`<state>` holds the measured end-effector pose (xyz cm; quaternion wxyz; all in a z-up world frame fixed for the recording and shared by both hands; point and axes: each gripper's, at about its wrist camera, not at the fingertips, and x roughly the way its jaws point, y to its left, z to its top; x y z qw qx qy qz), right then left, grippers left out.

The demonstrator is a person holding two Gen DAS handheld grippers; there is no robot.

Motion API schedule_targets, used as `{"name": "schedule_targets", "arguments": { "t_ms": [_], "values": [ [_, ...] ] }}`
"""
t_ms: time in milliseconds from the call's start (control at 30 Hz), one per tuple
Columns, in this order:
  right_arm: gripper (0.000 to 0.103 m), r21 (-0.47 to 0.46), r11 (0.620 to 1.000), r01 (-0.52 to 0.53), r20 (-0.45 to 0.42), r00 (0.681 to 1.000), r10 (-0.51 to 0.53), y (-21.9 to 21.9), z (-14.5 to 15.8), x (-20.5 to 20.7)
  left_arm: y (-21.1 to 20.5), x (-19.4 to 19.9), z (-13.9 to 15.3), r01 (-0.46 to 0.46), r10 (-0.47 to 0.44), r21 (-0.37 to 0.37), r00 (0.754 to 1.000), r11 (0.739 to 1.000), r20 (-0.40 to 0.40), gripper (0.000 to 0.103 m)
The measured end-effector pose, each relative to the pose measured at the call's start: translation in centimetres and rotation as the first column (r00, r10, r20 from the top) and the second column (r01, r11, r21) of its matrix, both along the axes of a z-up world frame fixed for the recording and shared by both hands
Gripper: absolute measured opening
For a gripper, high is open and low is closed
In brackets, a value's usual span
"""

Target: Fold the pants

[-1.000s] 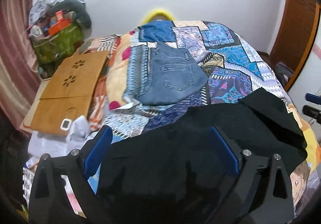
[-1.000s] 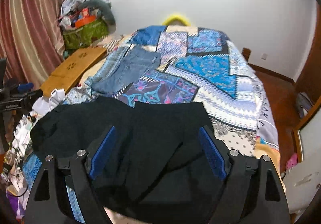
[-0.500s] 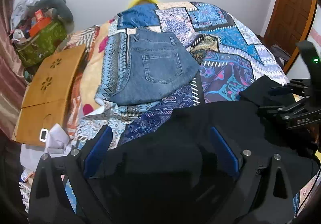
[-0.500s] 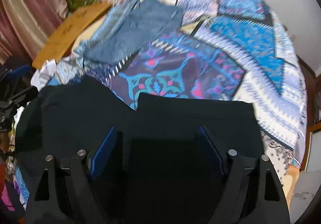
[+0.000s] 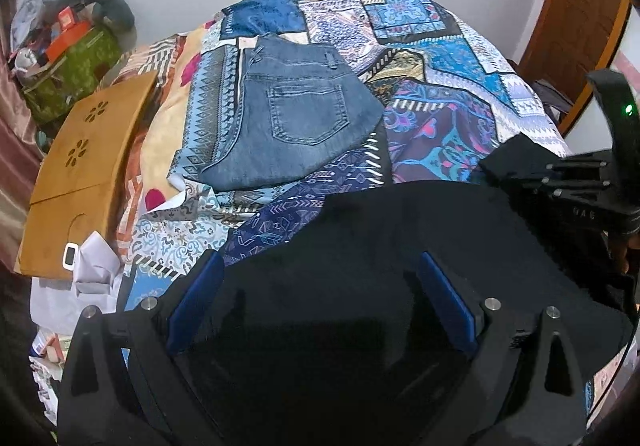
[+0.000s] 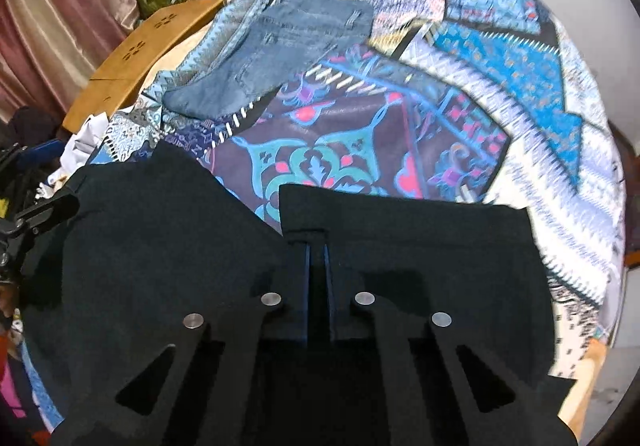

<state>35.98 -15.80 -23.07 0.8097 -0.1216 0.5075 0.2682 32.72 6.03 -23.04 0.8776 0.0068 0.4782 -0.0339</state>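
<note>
The right gripper [image 6: 317, 262] has just closed its fingers onto a fold of the black pants [image 6: 400, 246]; the left gripper [image 5: 316, 294] holds its fingers apart over the same cloth. The pants lie at the near edge of the bed [image 5: 440, 58], on its patterned cover. Folded jeans [image 5: 296, 114] lie farther up the bed. A wooden board [image 5: 80, 174] leans beside the bed, with a curtain [image 6: 60, 26] behind it.

We find ourselves in a home bedroom: a bed [image 5: 460, 58] under a patchwork cover fills it, with pink curtains [image 6: 60, 18], a wooden door [image 5: 576, 14] and piled belongings [image 5: 68, 50].
</note>
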Motion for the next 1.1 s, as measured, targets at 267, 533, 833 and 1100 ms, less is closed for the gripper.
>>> {"name": "schedule_targets", "arguments": {
  "t_ms": [267,533,833,1100],
  "values": [
    [0.005,0.117,0.991,0.071,0.147,0.985,-0.088,-6.2,7.9,-2.5,-3.1,-1.1,2.7,0.050,-0.050,0.001,0.998,0.999,0.023,0.098],
    [0.004,0.192,0.965,0.178,0.256,0.940,-0.224,-13.9,12.6,-5.6,-9.3,-2.3,3.6,0.127,-0.127,-0.024,0.992,0.992,0.003,0.098],
    [0.004,0.182,0.925,0.332,0.237,0.899,-0.369,-23.1,8.7,-9.5,-17.2,-3.7,0.5,0.238,-0.235,0.022,0.968,0.971,-0.082,0.098],
    [0.004,0.168,0.880,0.443,0.036,0.890,-0.455,-26.7,-1.1,-12.6,-19.2,-4.8,-2.4,0.249,-0.239,0.062,0.961,0.967,-0.136,0.100]
  ]
}}
